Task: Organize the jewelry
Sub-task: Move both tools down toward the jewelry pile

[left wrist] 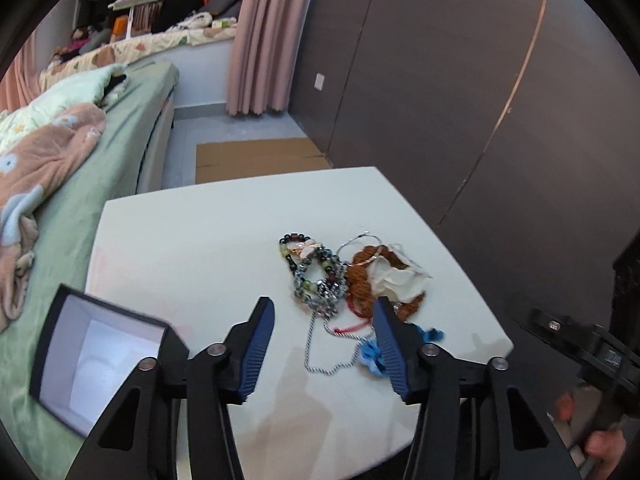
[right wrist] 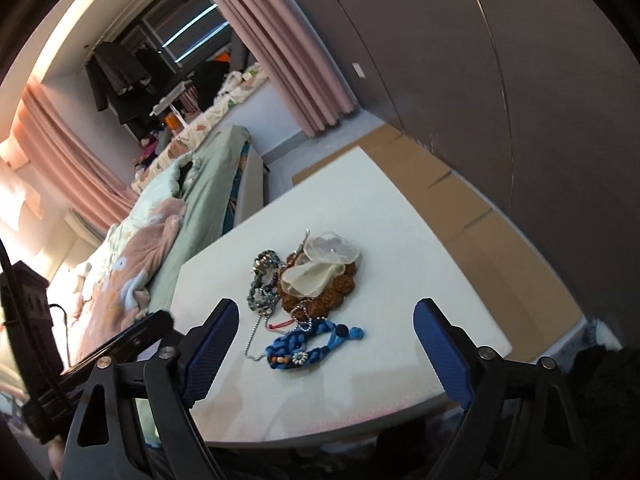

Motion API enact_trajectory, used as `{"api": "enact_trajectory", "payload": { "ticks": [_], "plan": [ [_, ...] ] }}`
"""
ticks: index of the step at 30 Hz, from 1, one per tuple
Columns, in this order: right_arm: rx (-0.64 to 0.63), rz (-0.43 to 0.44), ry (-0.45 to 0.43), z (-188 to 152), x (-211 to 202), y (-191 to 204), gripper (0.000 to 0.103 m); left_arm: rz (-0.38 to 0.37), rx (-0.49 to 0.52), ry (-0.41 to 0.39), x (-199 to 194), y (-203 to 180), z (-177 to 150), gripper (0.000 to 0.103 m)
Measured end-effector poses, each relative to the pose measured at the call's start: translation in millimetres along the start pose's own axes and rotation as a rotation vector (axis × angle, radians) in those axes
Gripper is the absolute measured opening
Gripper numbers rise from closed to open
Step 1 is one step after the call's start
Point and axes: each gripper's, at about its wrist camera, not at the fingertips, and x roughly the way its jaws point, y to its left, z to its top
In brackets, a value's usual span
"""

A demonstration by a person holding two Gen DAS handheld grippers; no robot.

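A tangle of jewelry lies on the white table (left wrist: pixel 192 248). It holds beaded bracelets (left wrist: pixel 316 276), a brown bead strand (left wrist: pixel 360 280), a pale translucent piece (left wrist: pixel 396 276), a silver chain (left wrist: pixel 316 348) and a blue braided bracelet (left wrist: pixel 372 354). My left gripper (left wrist: pixel 324 304) hovers open just short of the pile, with the chain showing between its blue pads untouched. My right gripper (right wrist: pixel 327 306) is open wide over the near side of the pile. The blue braided bracelet (right wrist: pixel 308 346) and the beaded bracelets (right wrist: pixel 262 280) lie ahead of it. An open black box (left wrist: pixel 100 356) with white lining sits at the table's left edge.
A bed with a green sheet (left wrist: pixel 100 184) and a peach blanket (left wrist: pixel 44 148) borders the table on the left. Flat cardboard (left wrist: pixel 256 160) lies on the floor beyond it. Grey wardrobe doors (left wrist: pixel 440 100) stand to the right, and a pink curtain (left wrist: pixel 264 40) hangs behind.
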Motion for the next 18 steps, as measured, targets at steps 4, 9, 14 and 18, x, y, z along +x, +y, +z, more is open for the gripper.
{"api": "enact_trajectory", "payload": {
  "ticks": [4, 9, 14, 18],
  "plan": [
    [0.022, 0.007, 0.016, 3.9, 10.8, -5.9, 0.090, 0.009, -0.021, 0.040, 28.7, 8.4, 7.6, 0.038],
    [0.008, -0.038, 0.065, 10.8, 34.8, -7.3, 0.078, 0.017, -0.051, 0.094, 62.9, 17.8, 12.7, 0.037],
    [0.008, 0.020, 0.122, 15.0, 54.9, -7.3, 0.076, 0.012, -0.087, 0.136, 87.3, 26.4, 12.4, 0.037],
    [0.002, -0.030, 0.149, 19.6, 68.8, -8.3, 0.076, 0.019, -0.096, 0.153, 101.4, 30.8, 11.3, 0.020]
  ]
}}
